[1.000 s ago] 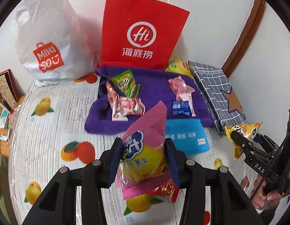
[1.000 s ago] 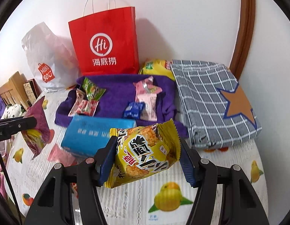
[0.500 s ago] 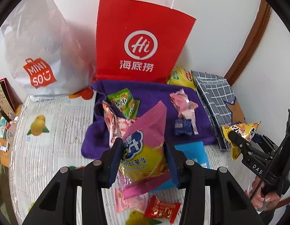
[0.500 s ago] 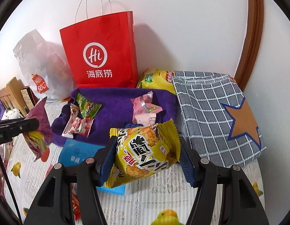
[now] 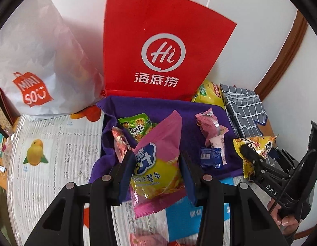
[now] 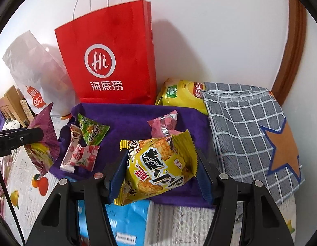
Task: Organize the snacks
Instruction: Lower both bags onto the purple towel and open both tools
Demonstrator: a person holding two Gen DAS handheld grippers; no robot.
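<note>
My left gripper (image 5: 156, 174) is shut on a pink and yellow snack bag (image 5: 156, 160), held above the near edge of a purple cloth (image 5: 179, 110). In my right gripper (image 6: 158, 174), shut, sits a yellow and black snack bag (image 6: 158, 168), over the front of the same purple cloth (image 6: 129, 119). On the cloth lie a green packet (image 5: 138, 127), pink packets (image 5: 207, 123) and a small blue packet (image 5: 210, 156). The right gripper with its yellow bag (image 5: 254, 149) shows at the right of the left wrist view. The left gripper's pink bag (image 6: 42, 141) shows at the left of the right wrist view.
A red paper bag (image 5: 164, 47) and a white plastic bag (image 5: 33, 61) stand against the wall behind the cloth. A yellow chip bag (image 6: 181, 96) and a grey checked cloth with an orange star (image 6: 250, 127) lie at the right. A blue pack (image 6: 127, 221) lies below my grippers.
Both grippers have moved forward toward the purple cloth and the red bag, each keeping its snack bag. The blue pack now lies beneath them.
</note>
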